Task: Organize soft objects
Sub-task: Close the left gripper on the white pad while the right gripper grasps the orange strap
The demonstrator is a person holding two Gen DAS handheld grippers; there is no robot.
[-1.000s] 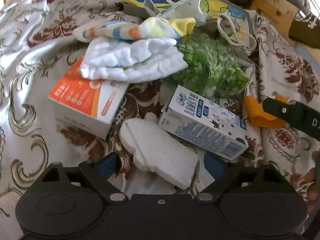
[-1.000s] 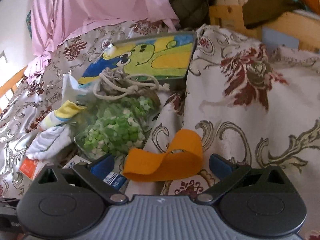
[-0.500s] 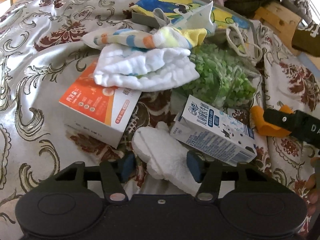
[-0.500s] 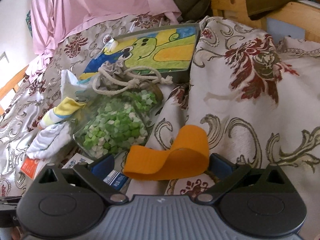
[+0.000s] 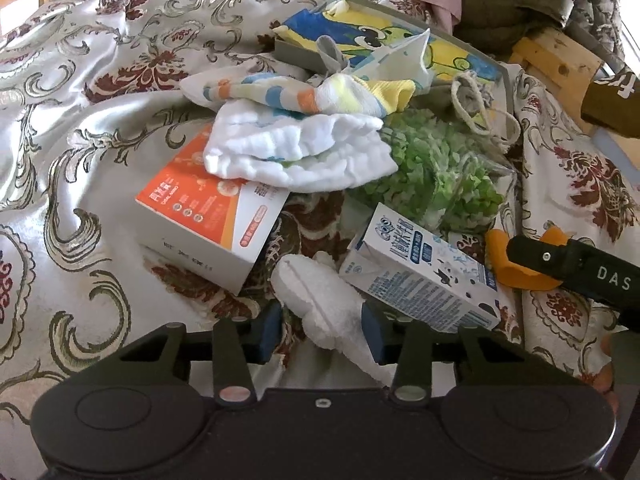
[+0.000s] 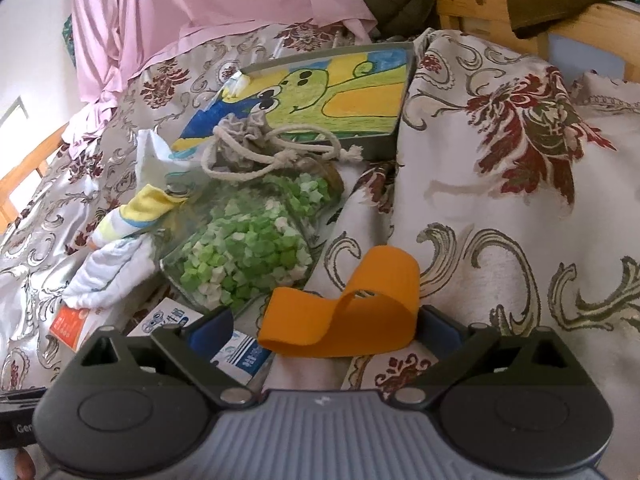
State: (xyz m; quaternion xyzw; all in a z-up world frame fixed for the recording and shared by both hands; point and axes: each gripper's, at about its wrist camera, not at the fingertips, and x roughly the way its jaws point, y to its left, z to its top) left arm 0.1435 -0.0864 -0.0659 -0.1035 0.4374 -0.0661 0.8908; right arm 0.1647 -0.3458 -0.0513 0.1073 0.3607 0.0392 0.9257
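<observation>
**Soft things still in a pile on the bed**

The left gripper sits over a white fluffy cloth low in the middle of its view. Its fingers have just been closing in. The cloth is between them. The finger at 3 o'clock touches it, but on the other side I think there is still a small gap. So it looks like the grab is only just starting.

The right gripper has its fingers spread wide. An orange band lies between them on the bed cover. They are not squeezing it.

Not much looks tidied yet. A white folded cloth and a striped cloth lie in a heap at 12 o'clock from the fluffy cloth. They rest partly on an orange box. A milk carton lies just at 3 o'clock of the fluffy cloth, touching it. A bag of green bits and a drawstring pouch are farther up, near a tray with a cartoon picture.

I think nearly all the work is left. The cloths, the band and the pouch still need a place.
</observation>
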